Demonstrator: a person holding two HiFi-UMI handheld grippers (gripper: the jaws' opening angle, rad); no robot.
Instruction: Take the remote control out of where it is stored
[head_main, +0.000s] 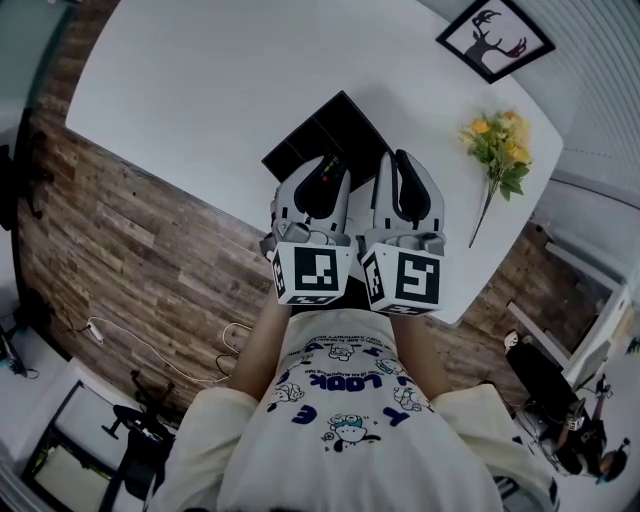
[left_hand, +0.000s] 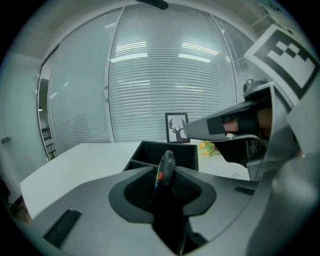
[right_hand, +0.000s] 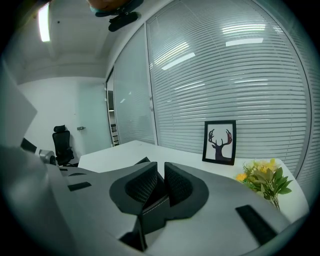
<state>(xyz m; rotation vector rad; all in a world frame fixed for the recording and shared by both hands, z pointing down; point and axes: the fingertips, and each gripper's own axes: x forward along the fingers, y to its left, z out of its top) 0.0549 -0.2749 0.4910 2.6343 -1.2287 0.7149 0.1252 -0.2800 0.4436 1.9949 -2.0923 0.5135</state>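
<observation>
Setting: white tabletop over a wood-plank floor, with slatted blinds behind it.
Remote control: stands between the pads of the left tongs, seen edge-on in the left gripper view.
Long axis: runs from the pads upward and away, close to upright. The upper end leans a little to the right in that view.
Facing: the button side, with small red and yellow keys, is turned to the left.
Lower end: hidden behind the pads, so I cannot tell whether it has cleared the box.
Storage box: black, open-topped and split into compartments. It sits on the tabletop just beyond the remote control, whose tip shows against its dark inside.
Beside the work: the right tongs lie alongside the left tongs, near the box's right corner in the head view. Their grey body fills the right of the left gripper view.
Farther off: yellow flowers lie on the tabletop to the right, well apart from the box.
Farthest: a framed deer picture stands at the tabletop's back edge.
Left tongs: about half closed, with both pads against the remote control's flat faces, gripping it.
Right tongs: pads drawn together down to a thin slit, with nothing in it and nothing touched.
</observation>
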